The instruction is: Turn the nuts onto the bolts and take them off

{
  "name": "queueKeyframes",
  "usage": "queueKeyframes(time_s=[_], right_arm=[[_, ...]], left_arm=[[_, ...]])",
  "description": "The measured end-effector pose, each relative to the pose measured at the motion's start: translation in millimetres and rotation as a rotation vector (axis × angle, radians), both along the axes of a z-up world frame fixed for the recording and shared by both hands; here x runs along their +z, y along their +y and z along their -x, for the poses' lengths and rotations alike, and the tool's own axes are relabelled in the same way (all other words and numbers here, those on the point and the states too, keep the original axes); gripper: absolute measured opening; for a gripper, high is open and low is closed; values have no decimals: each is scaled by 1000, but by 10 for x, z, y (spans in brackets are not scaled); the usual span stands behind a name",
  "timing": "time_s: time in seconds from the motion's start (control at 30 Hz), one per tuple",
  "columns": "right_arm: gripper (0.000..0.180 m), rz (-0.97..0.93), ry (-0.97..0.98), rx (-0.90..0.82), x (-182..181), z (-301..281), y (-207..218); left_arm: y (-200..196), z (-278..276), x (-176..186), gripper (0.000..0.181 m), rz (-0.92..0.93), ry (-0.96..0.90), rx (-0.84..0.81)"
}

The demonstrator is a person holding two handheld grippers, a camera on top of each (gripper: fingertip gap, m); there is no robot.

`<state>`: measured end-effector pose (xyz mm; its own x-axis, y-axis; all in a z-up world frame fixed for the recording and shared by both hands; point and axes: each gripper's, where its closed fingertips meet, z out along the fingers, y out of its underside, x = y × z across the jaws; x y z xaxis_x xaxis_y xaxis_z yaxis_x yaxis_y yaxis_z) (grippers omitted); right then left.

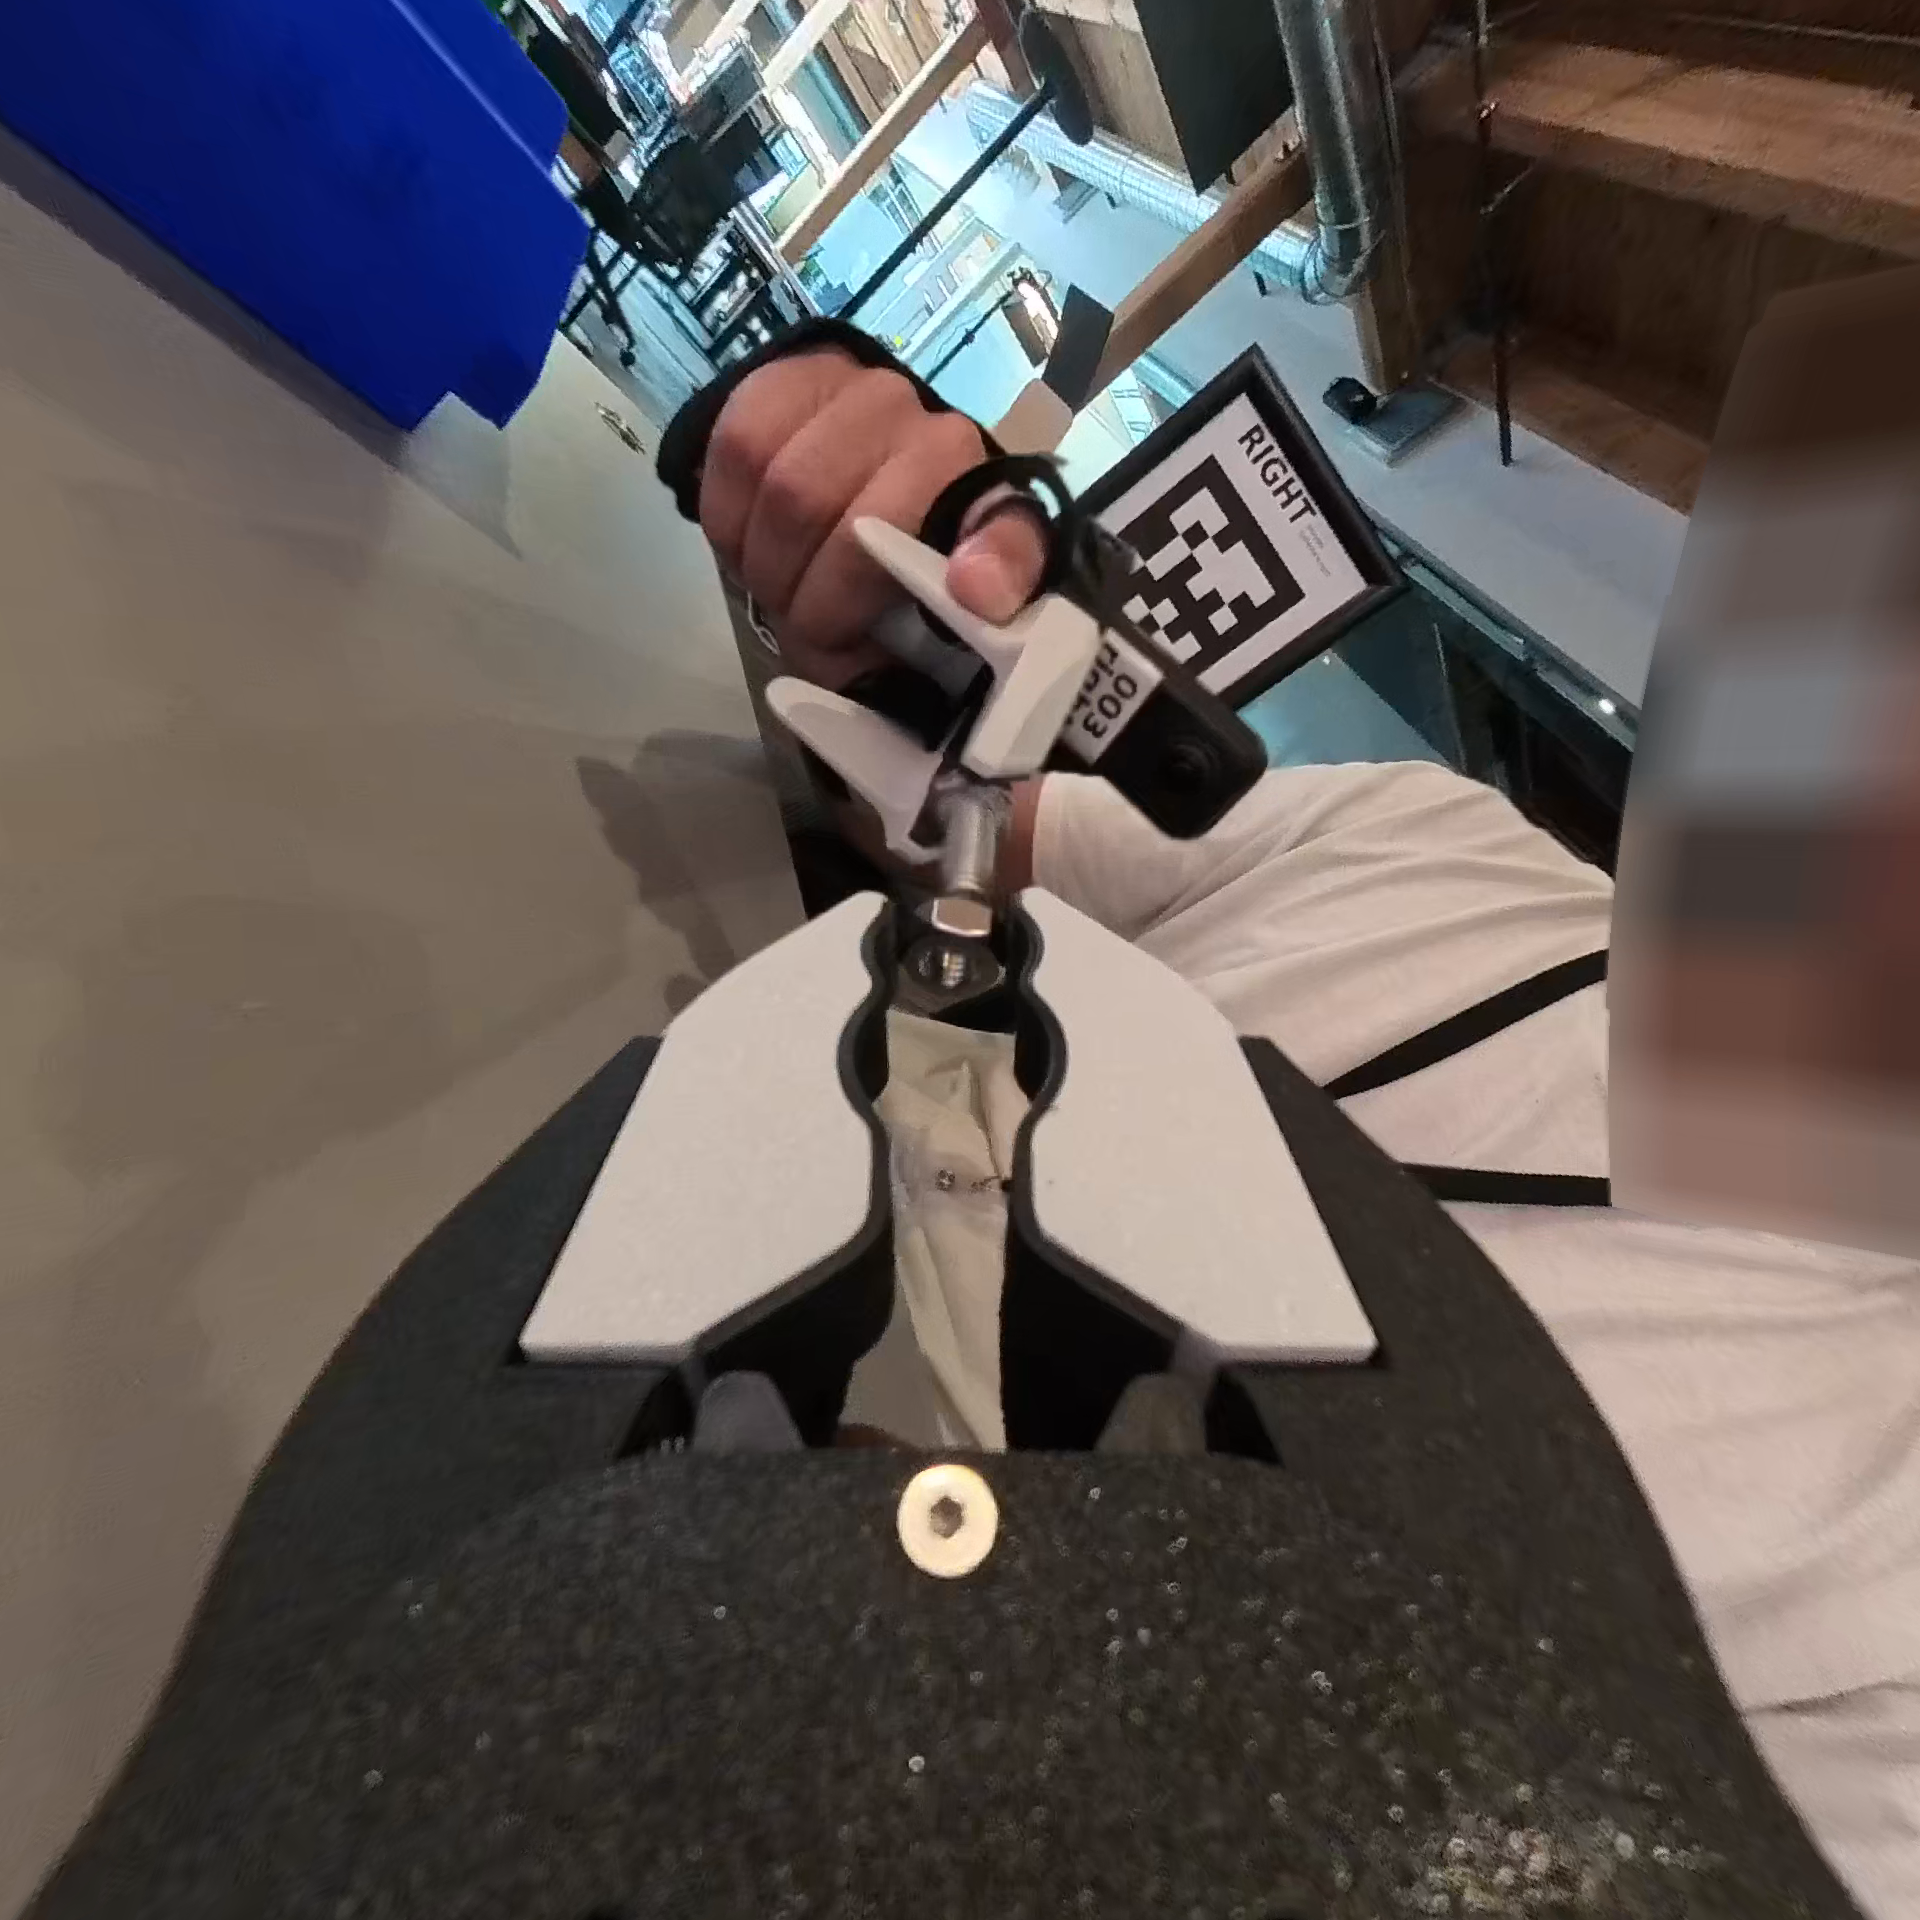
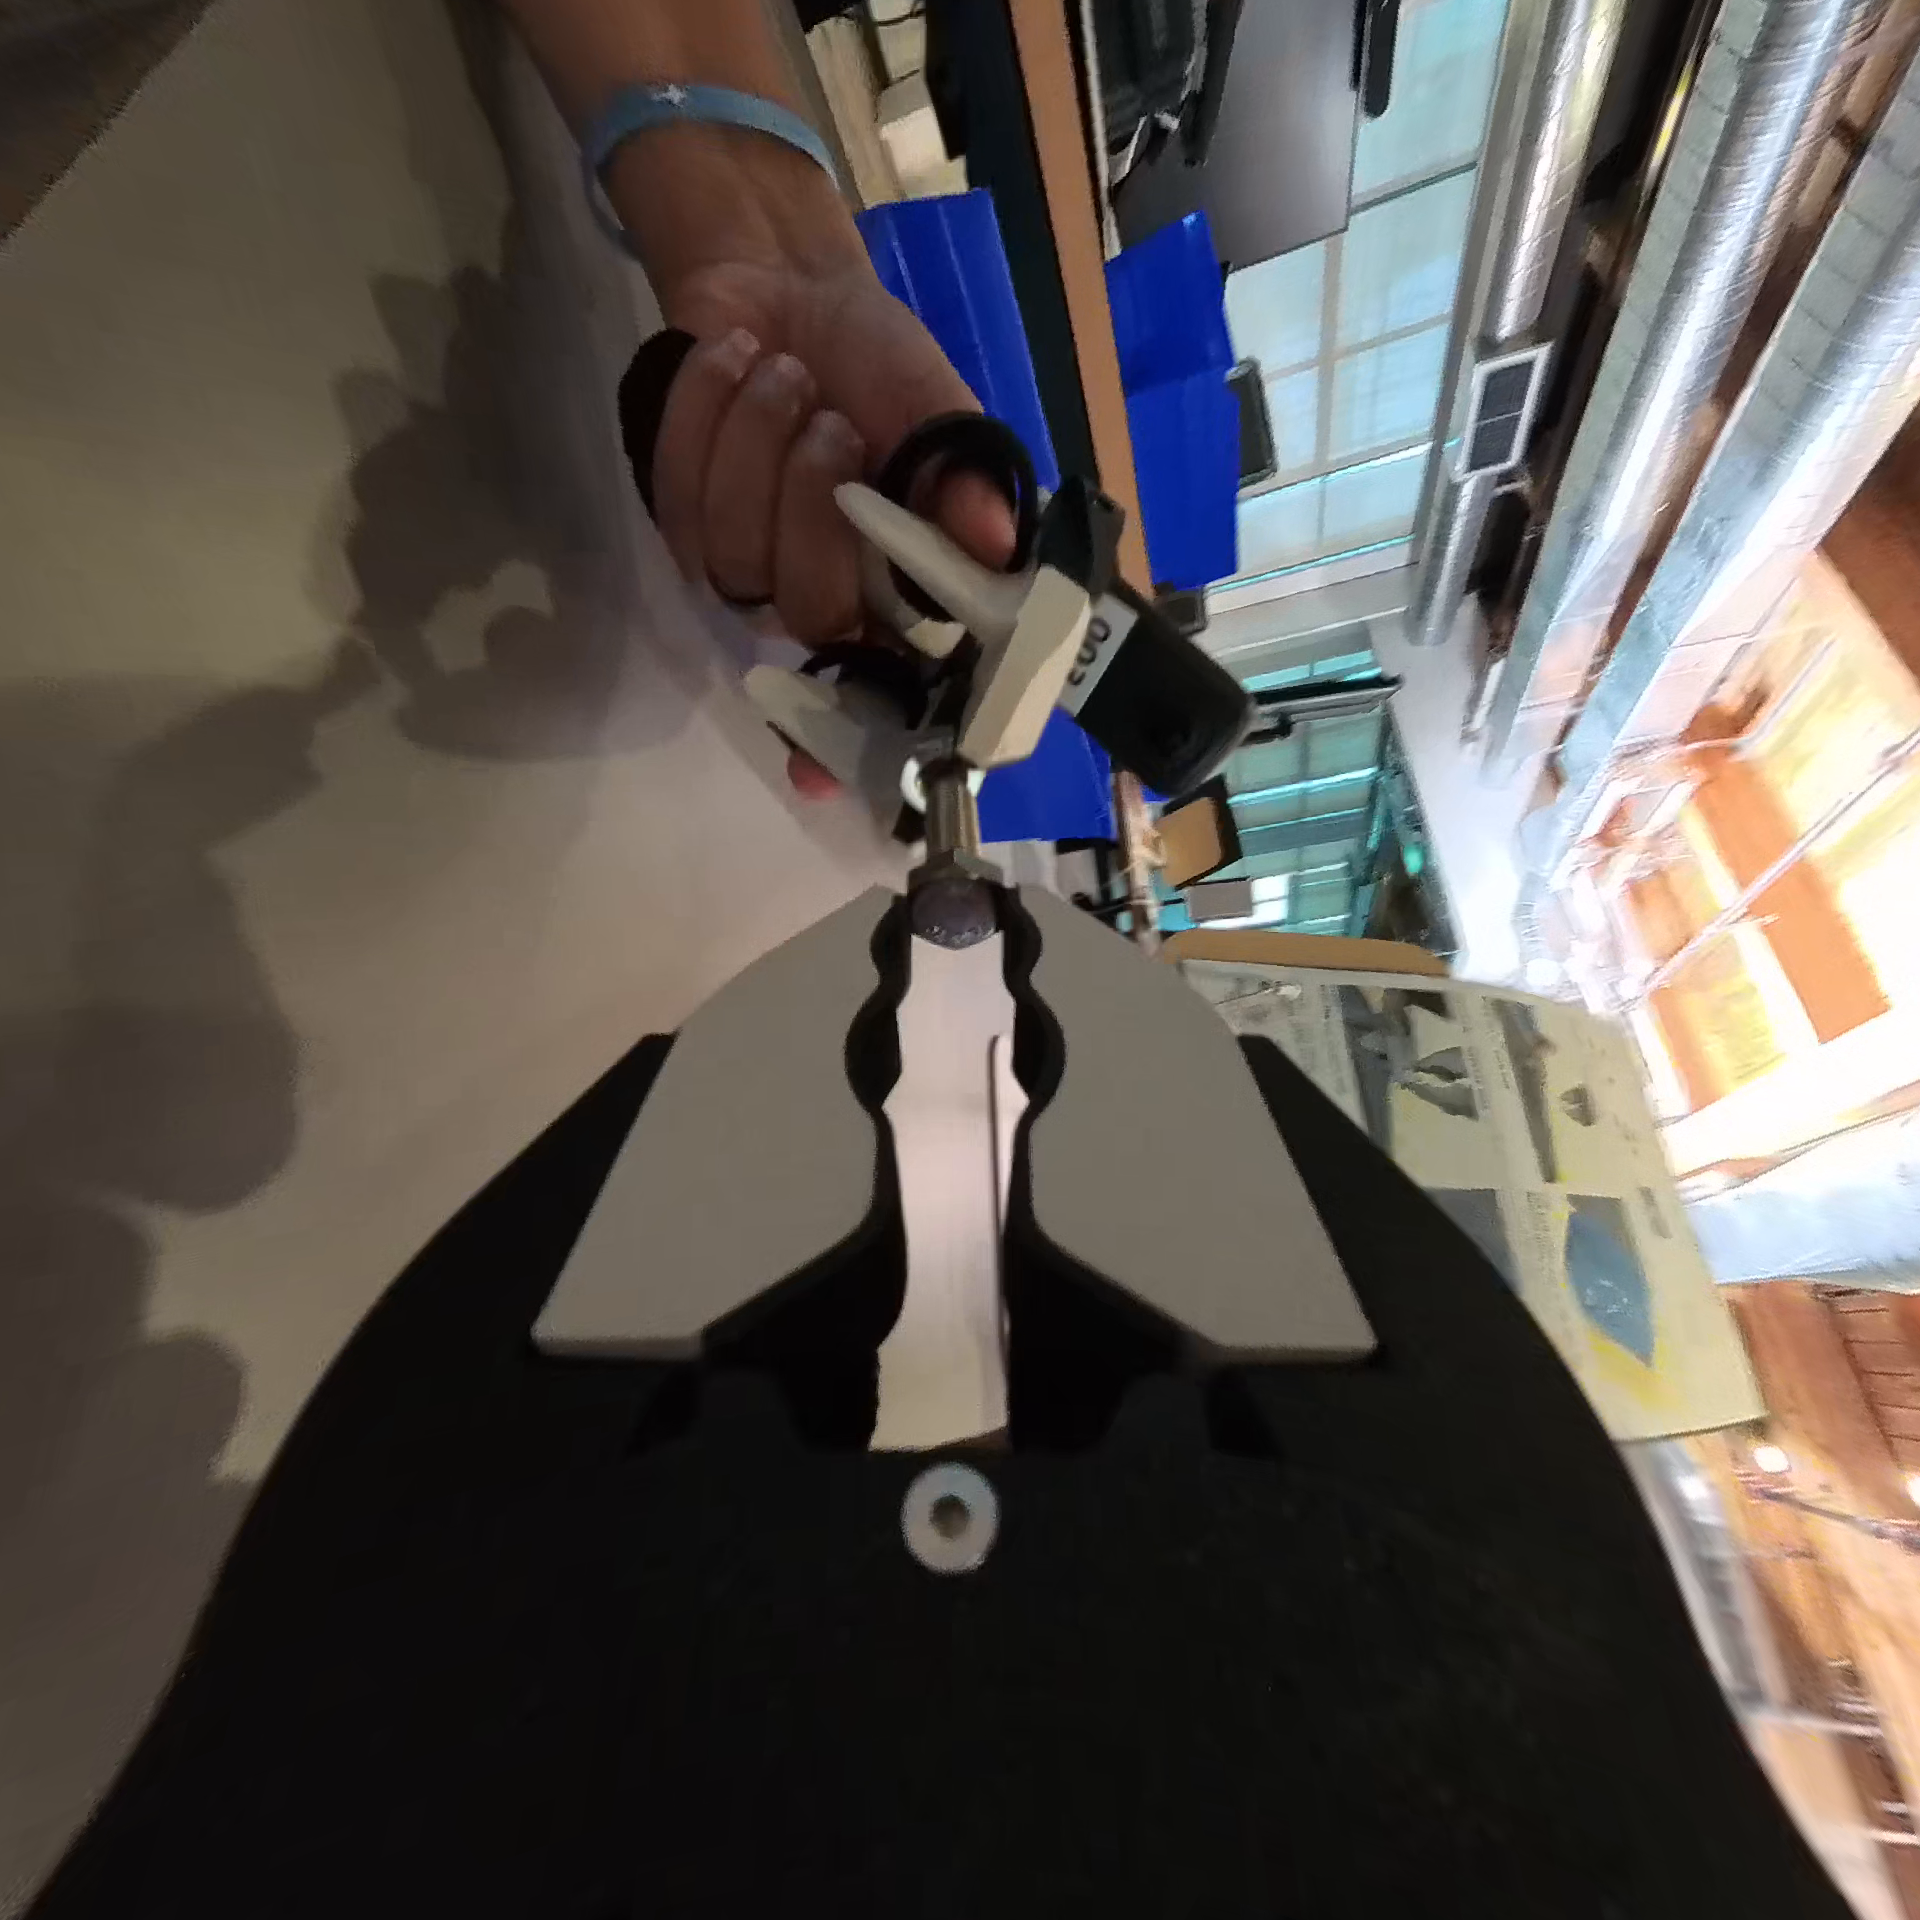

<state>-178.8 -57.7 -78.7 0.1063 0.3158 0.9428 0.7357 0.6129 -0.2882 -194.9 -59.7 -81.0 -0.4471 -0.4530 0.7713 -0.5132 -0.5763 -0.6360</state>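
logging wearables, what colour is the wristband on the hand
Light blue wristband, best in the right wrist view.

right gripper (image 2: 951, 925) clamped on bolt (image 2: 954, 821) head end, held mid-air. left gripper (image 2: 940, 779) opposite, gripping the far end of the shank. nut (image 2: 948, 862) threaded near the head. hand (image 2: 800, 457) on left gripper's handle.

White fingers (image 1: 727, 1143), black gripper bodies, blue wristband (image 2: 707, 130)

My pale beige table (image 1: 260, 831) lies below, with a blue bin (image 1: 312, 187) resting on its far left.
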Motion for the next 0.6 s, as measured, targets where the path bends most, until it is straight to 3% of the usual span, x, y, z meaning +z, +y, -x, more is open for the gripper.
queueKeyframes(time_s=[0.1, 0.17, 0.33, 0.47, 0.6], right_arm=[[17, 152, 142, -28, 50, -59, 84], [17, 339, 316, -97, 69, -145, 234], [17, 852, 840, -180, 25, -260, 586], [17, 965, 1082, -289, -179, -377, 811], [17, 957, 1100, -353, -266, -425, 861]], left_arm=[[86, -2, -19, 19, -109, -15, 71], [238, -58, -42, 19, -284, -36, 205], [1097, -32, 46, 19, -875, -17, 869], [1679, 363, 54, 19, -1175, 192, 1327], [1693, 343, -184, 20, -1067, 278, 1286]])
